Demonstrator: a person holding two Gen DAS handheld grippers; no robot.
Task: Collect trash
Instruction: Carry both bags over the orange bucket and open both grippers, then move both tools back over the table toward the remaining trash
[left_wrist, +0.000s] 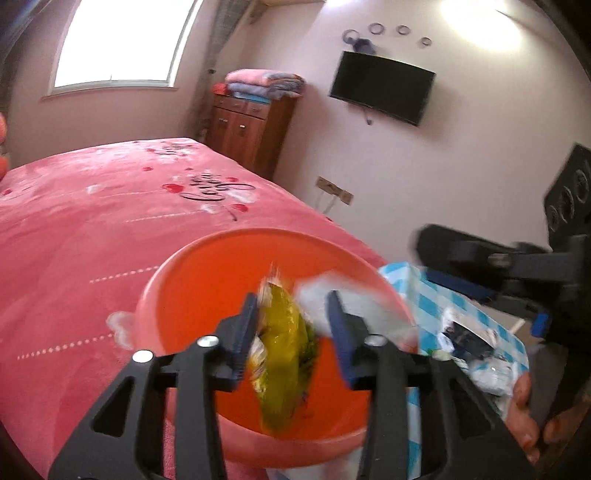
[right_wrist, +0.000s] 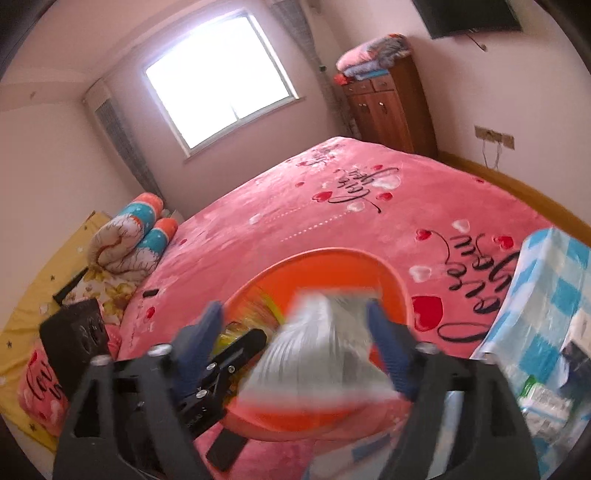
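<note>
Left wrist view: my left gripper (left_wrist: 291, 332) has its jaws apart, a blurred yellow-green wrapper (left_wrist: 284, 354) loose between them over the orange basin (left_wrist: 192, 295), which sits at the near edge of the pink bed (left_wrist: 92, 221). My right gripper (right_wrist: 295, 332) is also spread, a blurred white packet (right_wrist: 317, 350) between its blue fingers (right_wrist: 388, 354), over the same basin.
</note>
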